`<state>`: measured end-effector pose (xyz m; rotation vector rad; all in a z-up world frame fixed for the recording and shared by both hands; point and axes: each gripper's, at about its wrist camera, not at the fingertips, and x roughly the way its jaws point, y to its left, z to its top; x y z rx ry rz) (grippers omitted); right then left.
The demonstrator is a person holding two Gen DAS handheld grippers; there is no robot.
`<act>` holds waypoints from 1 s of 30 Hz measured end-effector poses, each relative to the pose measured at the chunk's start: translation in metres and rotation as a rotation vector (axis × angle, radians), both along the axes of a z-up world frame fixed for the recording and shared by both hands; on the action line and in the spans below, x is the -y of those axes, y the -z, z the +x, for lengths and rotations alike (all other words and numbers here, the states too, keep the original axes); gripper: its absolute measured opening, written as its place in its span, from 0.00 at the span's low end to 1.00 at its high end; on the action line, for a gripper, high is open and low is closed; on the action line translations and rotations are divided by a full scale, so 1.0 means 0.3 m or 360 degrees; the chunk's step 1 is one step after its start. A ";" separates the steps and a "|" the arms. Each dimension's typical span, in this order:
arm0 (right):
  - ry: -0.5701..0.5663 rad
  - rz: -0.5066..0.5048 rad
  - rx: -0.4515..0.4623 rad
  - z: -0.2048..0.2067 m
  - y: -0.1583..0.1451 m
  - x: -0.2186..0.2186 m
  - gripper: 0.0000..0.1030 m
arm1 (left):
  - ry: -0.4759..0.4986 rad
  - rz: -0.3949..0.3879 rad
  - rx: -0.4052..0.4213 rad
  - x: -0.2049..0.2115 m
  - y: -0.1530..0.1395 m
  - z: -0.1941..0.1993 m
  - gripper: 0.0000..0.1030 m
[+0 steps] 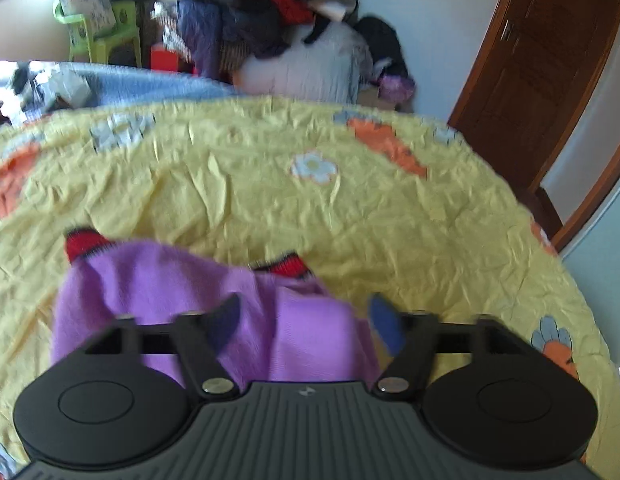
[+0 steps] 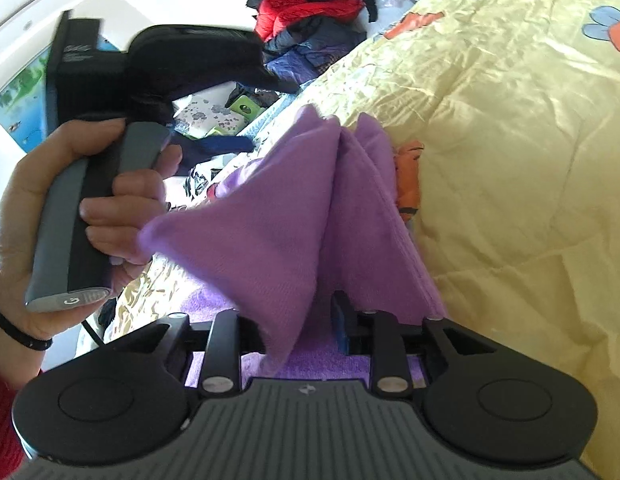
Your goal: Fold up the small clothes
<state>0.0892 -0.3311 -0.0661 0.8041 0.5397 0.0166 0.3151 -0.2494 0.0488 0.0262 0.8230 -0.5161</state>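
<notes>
Below the left gripper [image 1: 306,316] lies the purple garment [image 1: 170,292], spread in loose folds on the yellow quilt [image 1: 270,200]. Its jaws stand wide apart, and a fold of the purple cloth shows between them; neither blue pad clearly presses it, so nothing looks held. Two red cuffs [image 1: 84,242] stick out from the garment's far edge, one at the left and one near the middle.

From the right wrist, the garment [image 2: 294,216] rises out of the right gripper [image 2: 298,328] in a bunched, pleated peak. These jaws are partly closed with the cloth caught between them, and more purple fabric lies under the fingers. The left hand [image 2: 70,216] grips the other tool's grey handle, a corner of the garment touching its fingers. Beyond the bed sits a clothes pile [image 2: 310,12].
</notes>
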 end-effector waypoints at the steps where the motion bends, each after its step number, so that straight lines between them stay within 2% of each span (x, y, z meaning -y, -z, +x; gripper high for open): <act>1: 0.0010 0.0009 -0.0001 -0.007 -0.001 0.006 0.36 | -0.0003 0.0010 0.0039 -0.007 -0.014 -0.009 0.76; 3: 0.0028 0.0026 -0.0006 -0.023 -0.004 0.019 0.47 | -0.0003 0.0036 0.0081 -0.030 -0.038 -0.024 0.76; 8: 0.0024 0.0034 -0.0012 -0.071 -0.007 0.056 0.50 | -0.0033 0.0057 0.0108 -0.184 -0.044 -0.080 0.76; 11: 0.0016 0.0150 0.0001 -0.093 0.010 0.095 0.50 | -0.0071 0.0083 0.0107 -0.312 -0.010 -0.126 0.76; 13: 0.0022 0.0249 0.0003 -0.095 0.029 0.120 0.47 | -0.0101 0.0081 0.0090 -0.399 0.020 -0.162 0.76; 17: 0.0024 0.0284 -0.0039 -0.098 0.052 0.141 0.27 | -0.0137 0.0091 0.0046 -0.541 0.080 -0.229 0.76; 19: -0.0019 0.0272 -0.0034 -0.126 0.045 0.161 0.28 | -0.0125 0.0075 0.0007 -0.599 0.110 -0.252 0.76; 20: -0.0021 0.0215 -0.0028 -0.139 0.026 0.172 0.33 | -0.0113 0.0047 -0.0016 -0.626 0.124 -0.257 0.76; 21: -0.0010 0.0137 -0.0021 -0.147 0.004 0.184 0.54 | -0.0089 0.0007 -0.0047 -0.648 0.136 -0.255 0.76; 23: 0.0057 -0.0009 0.0011 -0.136 -0.051 0.210 0.81 | -0.0053 -0.0096 -0.0121 -0.676 0.161 -0.242 0.77; 25: -0.0003 -0.0069 0.0102 -0.085 -0.082 0.241 0.81 | -0.0027 -0.0215 -0.0213 -0.681 0.189 -0.218 0.81; 26: -0.0065 -0.0057 0.0102 -0.043 -0.084 0.256 0.81 | -0.0001 -0.0279 -0.0260 -0.682 0.203 -0.206 0.81; 30: -0.0288 0.0111 -0.0063 0.137 -0.018 0.284 0.81 | 0.0066 -0.0471 -0.0384 -0.683 0.262 -0.178 0.81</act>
